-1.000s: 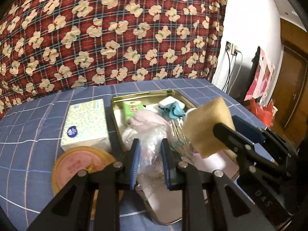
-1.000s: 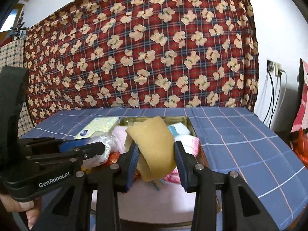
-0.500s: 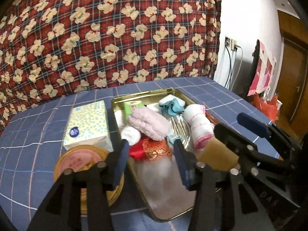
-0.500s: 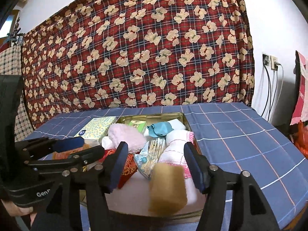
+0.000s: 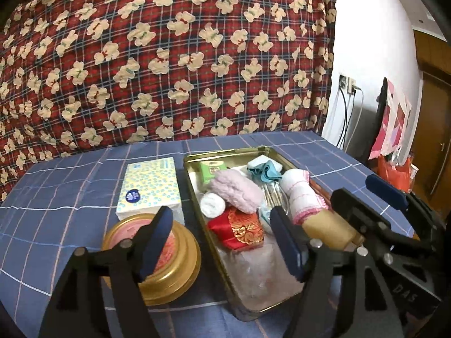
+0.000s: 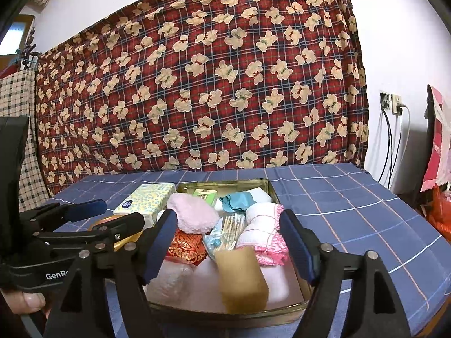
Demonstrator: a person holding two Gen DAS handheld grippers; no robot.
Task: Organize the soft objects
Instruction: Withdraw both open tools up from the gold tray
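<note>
Soft objects fill the gold tin at frame centre: pink fluffy cloth left, red brocade pouch, tan sponge lying loose at the front, rolled towel right. Both the left gripper and right gripper have just been opening; their jaws are released, grasping nothing.

My way into the gold tin is crowded: the tan sponge fills its near end, rolled cloths behind. Right of frame, bare table lies open.
</note>
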